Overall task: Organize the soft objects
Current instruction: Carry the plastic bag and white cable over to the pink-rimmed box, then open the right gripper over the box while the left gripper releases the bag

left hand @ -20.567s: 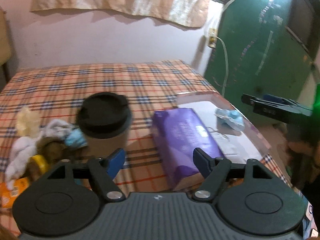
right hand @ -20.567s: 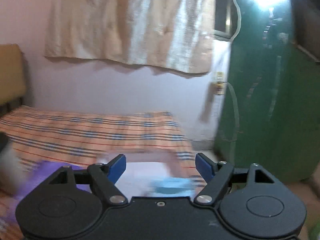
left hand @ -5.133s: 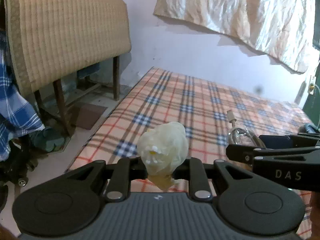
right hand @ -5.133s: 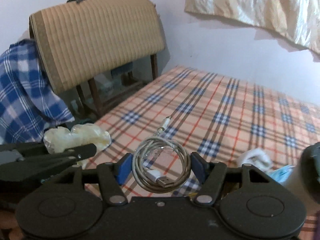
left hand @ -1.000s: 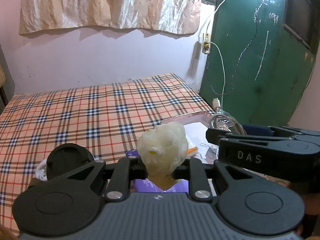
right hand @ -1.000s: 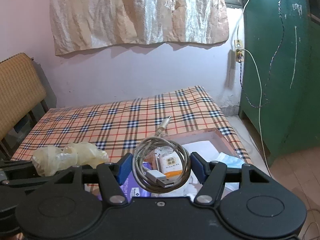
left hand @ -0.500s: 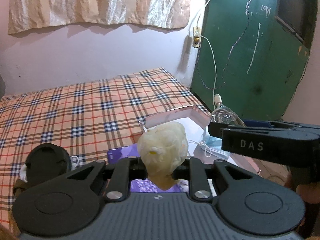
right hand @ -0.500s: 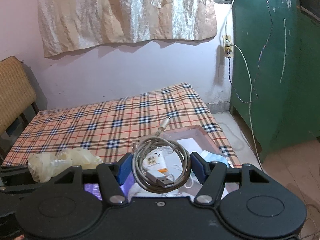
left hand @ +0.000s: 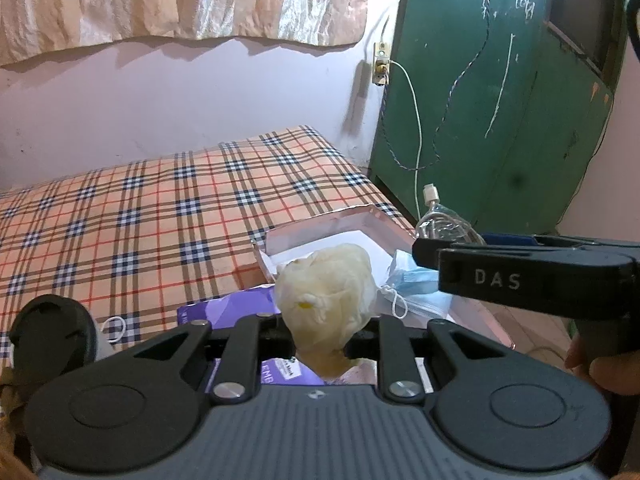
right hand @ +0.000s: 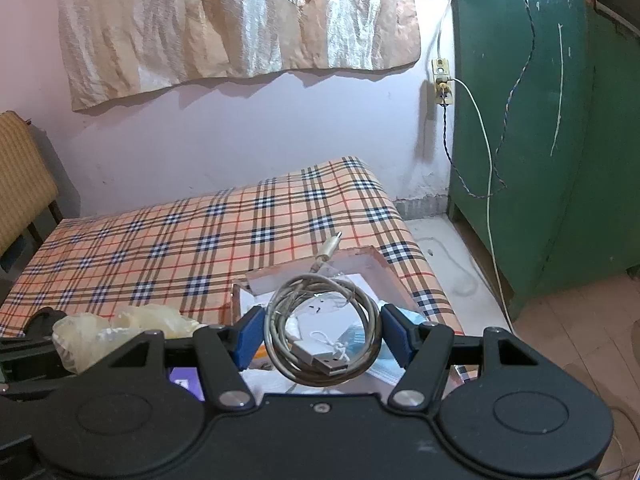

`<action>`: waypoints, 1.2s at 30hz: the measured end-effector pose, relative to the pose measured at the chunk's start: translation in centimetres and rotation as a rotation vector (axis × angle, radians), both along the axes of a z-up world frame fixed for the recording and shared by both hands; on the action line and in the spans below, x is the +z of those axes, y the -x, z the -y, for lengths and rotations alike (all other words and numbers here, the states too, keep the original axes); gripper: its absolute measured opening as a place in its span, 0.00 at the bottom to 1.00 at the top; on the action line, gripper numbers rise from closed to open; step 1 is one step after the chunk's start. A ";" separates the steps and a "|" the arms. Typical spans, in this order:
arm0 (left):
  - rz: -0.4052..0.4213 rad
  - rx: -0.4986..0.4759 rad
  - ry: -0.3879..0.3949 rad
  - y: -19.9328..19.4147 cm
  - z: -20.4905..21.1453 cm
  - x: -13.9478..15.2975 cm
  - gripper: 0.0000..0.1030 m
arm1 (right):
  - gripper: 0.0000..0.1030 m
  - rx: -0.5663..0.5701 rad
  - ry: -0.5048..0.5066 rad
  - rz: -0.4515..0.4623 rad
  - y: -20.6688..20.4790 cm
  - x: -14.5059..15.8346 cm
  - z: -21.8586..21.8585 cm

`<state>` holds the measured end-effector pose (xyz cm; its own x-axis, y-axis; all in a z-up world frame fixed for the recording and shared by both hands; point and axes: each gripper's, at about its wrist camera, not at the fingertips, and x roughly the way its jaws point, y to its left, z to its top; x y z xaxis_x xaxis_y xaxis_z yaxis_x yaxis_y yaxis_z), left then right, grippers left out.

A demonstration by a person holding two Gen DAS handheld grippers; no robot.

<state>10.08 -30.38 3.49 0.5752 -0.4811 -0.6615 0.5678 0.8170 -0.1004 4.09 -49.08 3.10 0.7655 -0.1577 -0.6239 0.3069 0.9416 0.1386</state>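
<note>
My left gripper (left hand: 325, 328) is shut on a crumpled pale yellow plastic bag (left hand: 326, 294), held above the near edge of the plaid bed. The bag also shows at the left of the right wrist view (right hand: 120, 330). My right gripper (right hand: 322, 340) is shut on a coiled grey USB cable (right hand: 322, 342), held over a shallow pink-rimmed tray (right hand: 360, 260) at the bed's right corner. The tray (left hand: 320, 226) holds a blue face mask (left hand: 416, 292) and white packets. In the left wrist view the right gripper (left hand: 424, 246) reaches in from the right over the tray.
A purple packet (left hand: 228, 308) lies left of the tray. A black-lidded cup (left hand: 52, 328) stands at the near left. The plaid bed (left hand: 160, 208) stretches back to a pink wall. A green door (right hand: 540, 120) and a hanging white wire (right hand: 488, 184) are at the right.
Both grippers have swung further right and closer to the tray, each keeping its hold. The tray and face mask now show larger below them.
</note>
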 end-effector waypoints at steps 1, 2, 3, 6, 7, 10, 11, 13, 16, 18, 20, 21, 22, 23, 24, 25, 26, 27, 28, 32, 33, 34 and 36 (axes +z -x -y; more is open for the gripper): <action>-0.002 -0.002 0.000 -0.1 0.2 -0.1 0.22 | 0.73 0.001 0.000 -0.004 -0.2 -0.1 0.1; -0.001 -0.005 0.000 -0.2 0.4 -0.1 0.22 | 0.73 0.001 -0.002 -0.005 -0.4 -0.2 0.2; -0.002 -0.007 -0.001 -0.3 0.5 -0.2 0.22 | 0.73 0.002 -0.003 -0.006 -0.5 -0.3 0.4; -0.003 -0.011 -0.003 -0.6 1.1 -0.4 0.22 | 0.73 0.001 -0.004 -0.012 -1.2 -0.6 0.9; -0.002 -0.011 -0.004 -0.7 1.2 -0.4 0.22 | 0.73 0.002 -0.005 -0.015 -1.4 -0.7 1.0; -0.005 -0.011 -0.005 -1.1 1.7 -0.5 0.22 | 0.73 0.001 -0.011 -0.022 -2.2 -1.0 1.6; -0.004 -0.011 -0.006 -1.2 1.9 -0.6 0.22 | 0.73 0.000 -0.014 -0.023 -2.5 -1.1 1.8; -0.009 -0.012 -0.004 -1.4 2.2 -0.6 0.22 | 0.73 -0.001 -0.013 -0.028 -3.0 -1.2 2.1; -0.014 -0.013 -0.007 -1.8 2.6 -0.8 0.22 | 0.73 0.001 -0.013 -0.034 -3.8 -1.5 2.5; -0.013 -0.017 -0.011 -2.0 2.9 -1.0 0.22 | 0.73 0.003 -0.011 -0.037 -4.3 -1.8 2.8; -0.010 -0.021 -0.017 -2.2 3.2 -1.2 0.22 | 0.73 0.006 -0.011 -0.042 -4.6 -2.1 3.0; -0.016 -0.023 -0.013 -2.4 3.4 -1.4 0.22 | 0.73 0.007 -0.010 -0.045 -4.7 -2.2 3.1; -0.019 -0.023 -0.011 -2.6 3.5 -1.5 0.22 | 0.73 0.008 -0.011 -0.046 -4.9 -2.3 3.2; -0.017 -0.026 -0.012 -2.7 3.6 -1.6 0.22 | 0.73 0.009 -0.013 -0.047 -5.0 -2.4 3.3; -0.019 -0.028 -0.012 -2.8 3.8 -1.7 0.22 | 0.74 0.007 -0.016 -0.049 -5.2 -2.5 3.5; -0.023 -0.029 -0.011 -3.0 4.0 -1.8 0.22 | 0.74 0.006 -0.018 -0.049 -5.4 -2.6 3.7; -0.028 -0.032 -0.010 -3.2 4.1 -2.0 0.22 | 0.74 0.005 -0.020 -0.047 -5.6 -2.7 3.8; -0.031 -0.036 -0.006 -3.3 4.2 -2.1 0.22 | 0.75 0.006 -0.023 -0.045 -5.8 -2.8 3.8; -0.034 -0.041 0.004 -3.5 4.3 -2.3 0.25 | 0.75 0.007 -0.024 -0.043 -5.9 -2.9 3.9; -0.051 -0.057 0.049 -4.0 4.6 -2.8 0.46 | 0.77 0.001 0.005 -0.025 -6.2 -2.9 4.2; -0.054 -0.056 0.057 -4.1 4.5 -2.9 0.51 | 0.78 0.005 -0.003 -0.012 -6.1 -2.8 4.3; -0.058 -0.052 0.060 -4.1 4.4 -3.0 0.51 | 0.78 0.003 -0.008 -0.003 -6.0 -2.7 4.4; -0.065 -0.050 0.067 -4.1 4.2 -2.9 0.52 | 0.78 -0.007 0.002 0.008 -5.5 -2.3 4.3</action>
<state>14.17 -34.54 0.63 0.5067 -0.5527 -0.6616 0.5981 0.7781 -0.1919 9.64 -53.37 0.79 0.7691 -0.1638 -0.6178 0.3121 0.9398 0.1393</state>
